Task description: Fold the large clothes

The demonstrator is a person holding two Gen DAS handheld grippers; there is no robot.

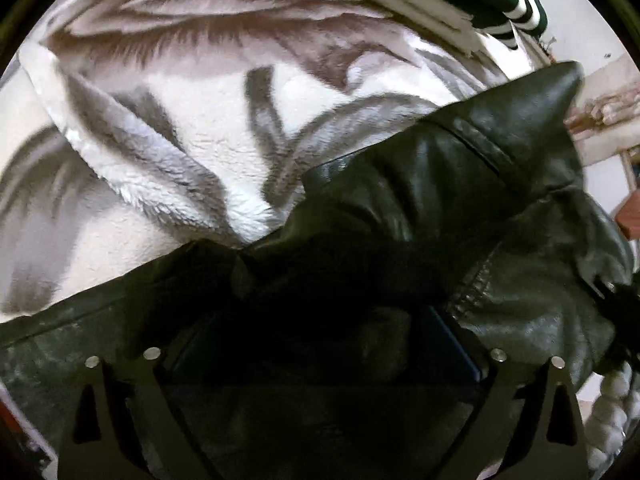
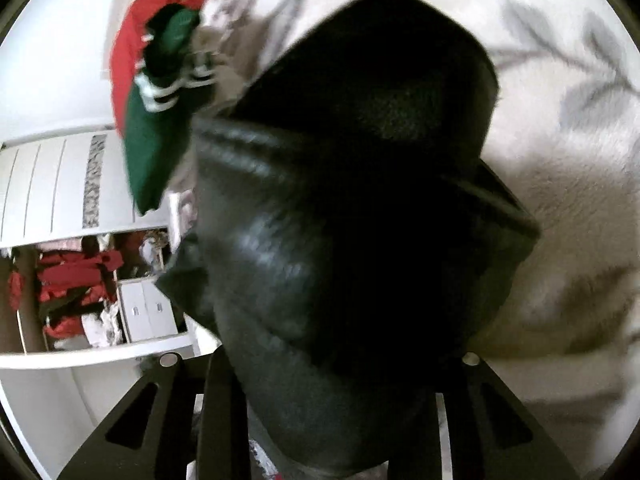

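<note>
One blanket (image 1: 192, 128), fleecy with a grey leaf print, covers my work surface. Jacket (image 1: 460, 184), black leather, lies bunched on its near edge. Left gripper (image 1: 320, 320): jacket piled over it, grip unclear. Right gripper (image 2: 324, 360): clamped on jacket. Green garment (image 2: 154, 140) at far edge; open wardrobe (image 2: 80, 272) beyond.

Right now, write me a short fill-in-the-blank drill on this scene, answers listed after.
1. The black leather jacket lies on a fluffy white blanket patterned with ___ leaves.
2. The knit garment with white stripes beyond the jacket is dark ___.
3. Behind that striped garment in the right wrist view sits a bunched cloth coloured ___.
4. Each claw camera is filled mostly by the ___.

Answers: grey; green; red; jacket
</note>
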